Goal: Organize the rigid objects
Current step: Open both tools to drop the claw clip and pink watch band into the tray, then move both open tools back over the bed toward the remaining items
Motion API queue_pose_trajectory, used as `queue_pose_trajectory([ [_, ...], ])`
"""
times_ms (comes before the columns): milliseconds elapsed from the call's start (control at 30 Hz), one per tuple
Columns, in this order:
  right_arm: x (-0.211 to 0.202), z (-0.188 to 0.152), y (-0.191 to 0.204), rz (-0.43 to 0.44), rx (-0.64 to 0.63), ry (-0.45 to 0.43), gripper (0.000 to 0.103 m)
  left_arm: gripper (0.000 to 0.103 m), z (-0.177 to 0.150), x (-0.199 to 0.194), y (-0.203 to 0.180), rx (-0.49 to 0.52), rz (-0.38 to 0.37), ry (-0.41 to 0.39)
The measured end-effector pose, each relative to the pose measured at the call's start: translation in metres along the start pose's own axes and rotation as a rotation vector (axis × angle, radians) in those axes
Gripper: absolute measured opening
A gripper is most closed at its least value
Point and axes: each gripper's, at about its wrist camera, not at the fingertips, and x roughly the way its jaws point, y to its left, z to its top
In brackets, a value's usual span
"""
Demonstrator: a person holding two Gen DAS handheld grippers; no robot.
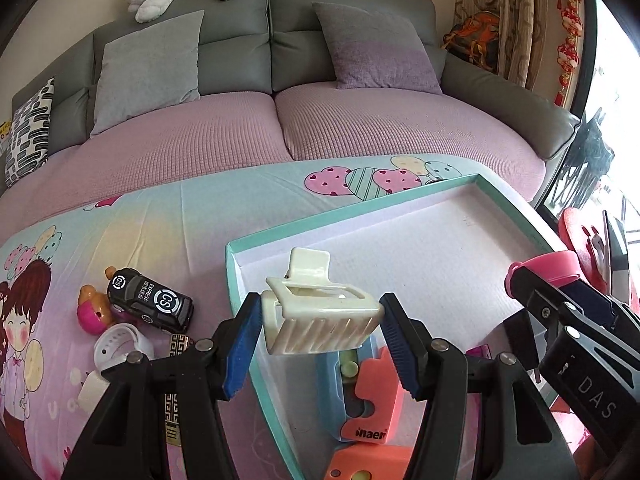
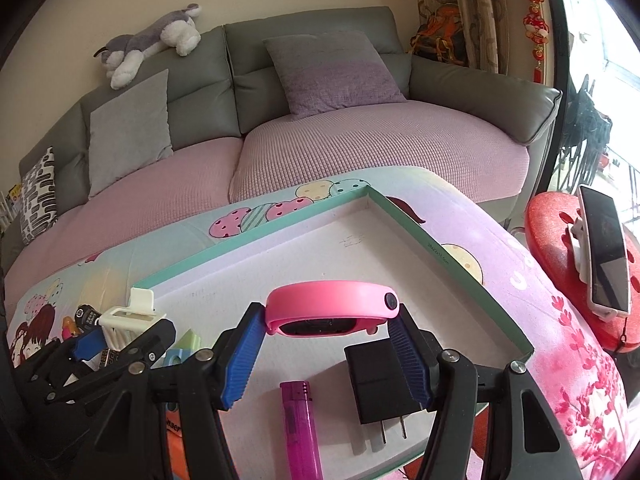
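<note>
Rigid objects are being carried to the teal-edged tray (image 2: 460,264) on the desk: one cream hair claw (image 1: 320,316) is clamped, half-open, in the left gripper (image 1: 320,344) above the tray's near corner, and one pink band (image 2: 332,308) is pinched likewise in the right gripper (image 2: 328,356) over the tray's middle. Next, each would seemingly need lowering onto bare liner and releasing. One purple lighter (image 2: 300,428) and one black charger (image 2: 376,380) already lie inside; one toy car (image 1: 150,300) waits outside.

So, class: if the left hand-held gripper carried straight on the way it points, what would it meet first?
Probably the white floor of the teal-rimmed box; the left hand-held gripper holds a cream hair claw above it, though depth is uncertain.
</note>
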Motion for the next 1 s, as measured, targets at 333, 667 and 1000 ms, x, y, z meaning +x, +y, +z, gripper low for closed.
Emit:
queue_pose_trajectory([
  [333, 0.003, -0.001, 0.000, 0.005, 0.007, 0.014, 0.067, 0.065, -0.001, 0.000, 0.006, -0.014, -0.004, 0.030],
  [667, 0.001, 0.000, 0.003, -0.008, -0.010, -0.002, 0.080, 0.080, 0.007, -0.018, 0.026, -0.065, 0.047, -0.031],
  [1000, 0.003, 0.000, 0.002, -0.026, -0.011, 0.000, 0.103, 0.099, 0.005, -0.018, 0.065, -0.205, 0.113, -0.018],
])
